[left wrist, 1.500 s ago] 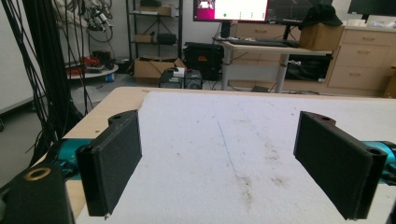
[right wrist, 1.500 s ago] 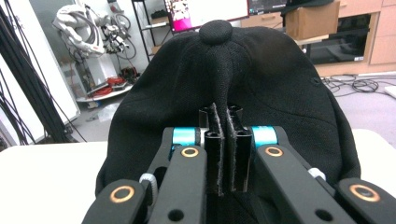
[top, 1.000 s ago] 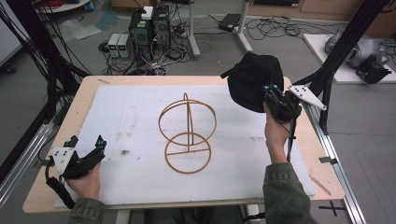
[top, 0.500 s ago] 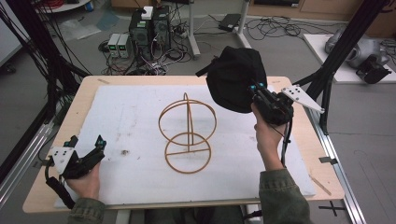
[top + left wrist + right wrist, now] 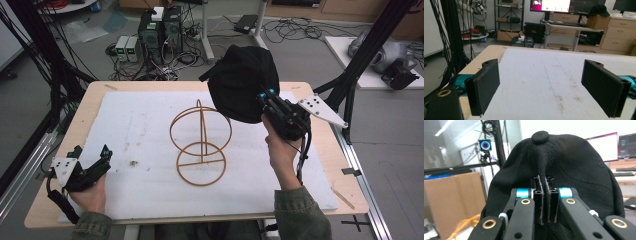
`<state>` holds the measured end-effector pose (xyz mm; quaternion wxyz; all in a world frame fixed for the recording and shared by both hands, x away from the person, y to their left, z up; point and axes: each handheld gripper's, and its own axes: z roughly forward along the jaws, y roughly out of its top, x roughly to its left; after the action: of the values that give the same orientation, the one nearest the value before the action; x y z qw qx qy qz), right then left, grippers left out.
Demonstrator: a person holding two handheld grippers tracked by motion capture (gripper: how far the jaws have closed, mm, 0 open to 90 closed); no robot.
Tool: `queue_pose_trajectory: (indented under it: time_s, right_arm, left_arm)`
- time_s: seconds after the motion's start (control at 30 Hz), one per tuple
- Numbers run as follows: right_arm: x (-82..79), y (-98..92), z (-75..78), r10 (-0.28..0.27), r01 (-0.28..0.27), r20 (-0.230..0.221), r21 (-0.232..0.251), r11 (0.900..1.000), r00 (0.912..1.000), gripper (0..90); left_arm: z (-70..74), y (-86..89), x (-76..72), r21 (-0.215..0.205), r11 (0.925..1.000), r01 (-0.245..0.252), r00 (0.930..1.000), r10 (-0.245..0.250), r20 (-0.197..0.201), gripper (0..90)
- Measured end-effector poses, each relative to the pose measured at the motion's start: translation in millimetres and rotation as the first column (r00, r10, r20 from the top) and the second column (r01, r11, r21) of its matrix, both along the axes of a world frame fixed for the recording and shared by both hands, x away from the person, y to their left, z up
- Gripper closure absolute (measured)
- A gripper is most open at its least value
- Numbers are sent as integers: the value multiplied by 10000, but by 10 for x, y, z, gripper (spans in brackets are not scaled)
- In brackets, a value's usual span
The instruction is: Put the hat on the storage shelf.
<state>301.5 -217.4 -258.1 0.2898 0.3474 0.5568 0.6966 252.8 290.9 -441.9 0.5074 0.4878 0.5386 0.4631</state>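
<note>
The right gripper [image 5: 264, 100] holds a black baseball cap [image 5: 240, 87] in the air above the far right part of the counter [image 5: 125, 90], its jaws pinched tight on a fold of the cap's fabric just below the top button [image 5: 540, 136]. The cap hangs just beside and above the wire hat stand [image 5: 200, 142], which stands upright on the white mat [image 5: 135, 125]. The left gripper [image 5: 92, 162] rests at the near left corner of the mat, jaws wide apart with nothing between them.
</note>
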Motion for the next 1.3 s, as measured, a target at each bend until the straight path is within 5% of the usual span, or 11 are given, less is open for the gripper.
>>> queue_pose_trajectory:
  time_s: [0.27, 0.67, 1.3]
  right_arm:
    - [-111, 155, 31, 899, -899, 106, -25, 9959, 9959, 878]
    - [-191, 309, 42, 2080, -2080, 94, 42, 9781, 9781, 878]
    - [-213, 449, -128, 2870, -2866, 69, -378, 9573, 9579, 877]
  left_arm:
    - [2, 1, -1, -8, 10000, 10, 10000, -10, 23, 154]
    - [-1, 31, -1, -6, 10000, -7, 10000, 7, -8, 154]
    - [0, 53, -9, -81, 10000, -40, 10000, 40, -9, 154]
